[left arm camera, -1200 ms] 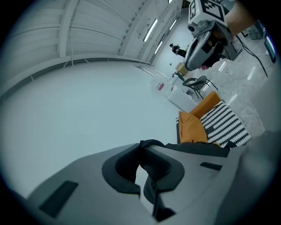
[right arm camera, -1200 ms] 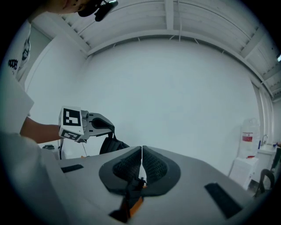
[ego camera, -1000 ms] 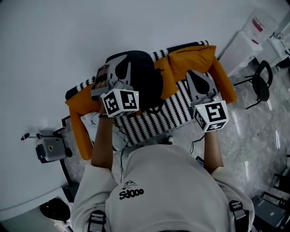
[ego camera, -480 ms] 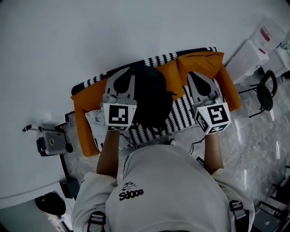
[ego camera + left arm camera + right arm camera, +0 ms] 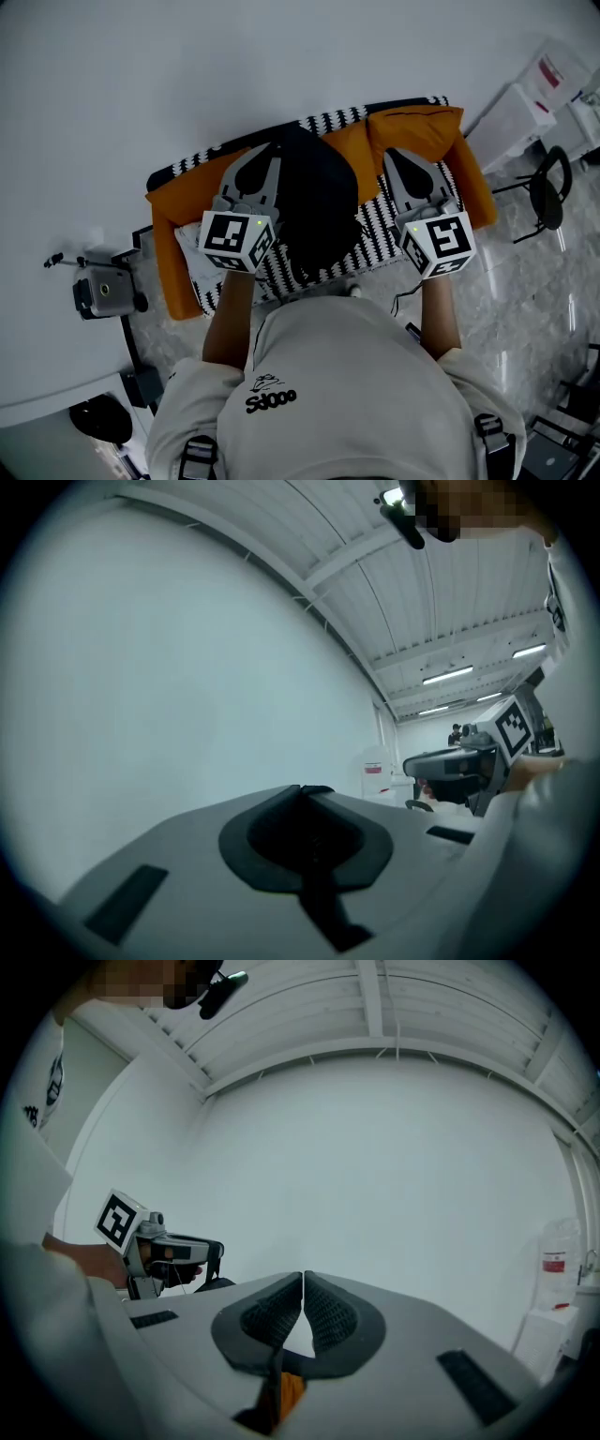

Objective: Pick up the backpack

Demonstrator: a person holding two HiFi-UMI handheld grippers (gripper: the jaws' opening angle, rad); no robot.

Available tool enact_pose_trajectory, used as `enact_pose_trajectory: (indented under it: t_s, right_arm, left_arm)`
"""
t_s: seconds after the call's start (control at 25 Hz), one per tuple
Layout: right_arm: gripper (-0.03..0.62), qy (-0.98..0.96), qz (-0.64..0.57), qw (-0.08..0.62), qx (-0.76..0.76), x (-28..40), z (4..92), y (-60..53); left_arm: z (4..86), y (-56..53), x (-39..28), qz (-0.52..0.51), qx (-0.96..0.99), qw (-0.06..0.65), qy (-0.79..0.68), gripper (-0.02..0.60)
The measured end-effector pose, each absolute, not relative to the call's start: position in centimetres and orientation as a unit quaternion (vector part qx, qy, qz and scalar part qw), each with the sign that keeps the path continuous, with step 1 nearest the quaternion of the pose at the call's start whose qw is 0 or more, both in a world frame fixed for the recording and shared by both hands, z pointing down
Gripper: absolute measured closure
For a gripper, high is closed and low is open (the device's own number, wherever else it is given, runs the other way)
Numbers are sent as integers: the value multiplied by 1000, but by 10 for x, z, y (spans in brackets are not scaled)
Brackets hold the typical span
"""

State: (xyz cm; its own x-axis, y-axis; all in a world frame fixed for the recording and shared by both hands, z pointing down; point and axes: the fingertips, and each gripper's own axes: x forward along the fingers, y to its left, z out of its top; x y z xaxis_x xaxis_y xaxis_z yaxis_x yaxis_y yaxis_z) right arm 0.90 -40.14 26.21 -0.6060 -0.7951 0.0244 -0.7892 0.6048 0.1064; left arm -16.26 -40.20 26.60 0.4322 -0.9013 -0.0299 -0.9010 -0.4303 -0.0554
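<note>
The black backpack (image 5: 317,202) hangs between my two grippers, above an orange seat with a black-and-white striped cover (image 5: 373,239). My left gripper (image 5: 264,157) is at the backpack's left side. Its jaws are closed with dark material between the pads (image 5: 305,789). In the right gripper view a black strap loop (image 5: 217,1258) hangs from that gripper (image 5: 192,1249). My right gripper (image 5: 398,157) is held to the right of the backpack, over the orange cushion (image 5: 417,127). Its pads (image 5: 303,1283) meet with nothing between them. It also shows in the left gripper view as the right gripper (image 5: 450,761).
A plain white wall fills the space ahead. A small camera on a stand (image 5: 103,295) is at the left. A black office chair (image 5: 547,187) and white boxes (image 5: 525,103) stand at the right. A white cloth (image 5: 192,246) lies on the seat's left part.
My left gripper has rolled, so its marker cube shows another face, and it has shifted sideways. The backpack now hangs more to the right, between both grippers. The right gripper drifted slightly.
</note>
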Motion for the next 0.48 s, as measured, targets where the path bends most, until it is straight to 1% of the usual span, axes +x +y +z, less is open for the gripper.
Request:
enact_pose_trajectory:
  t_s: [0.16,0.48]
  right_arm:
    - [560,-893,-43,36,446,14,262,-396]
    - [560,-887,-46,37,458,20,261,-392]
  left_arm:
    - [269,-395,-152,-20,-848,56,526,558]
    - [262,-396,-156,-1,-850,45,526,558]
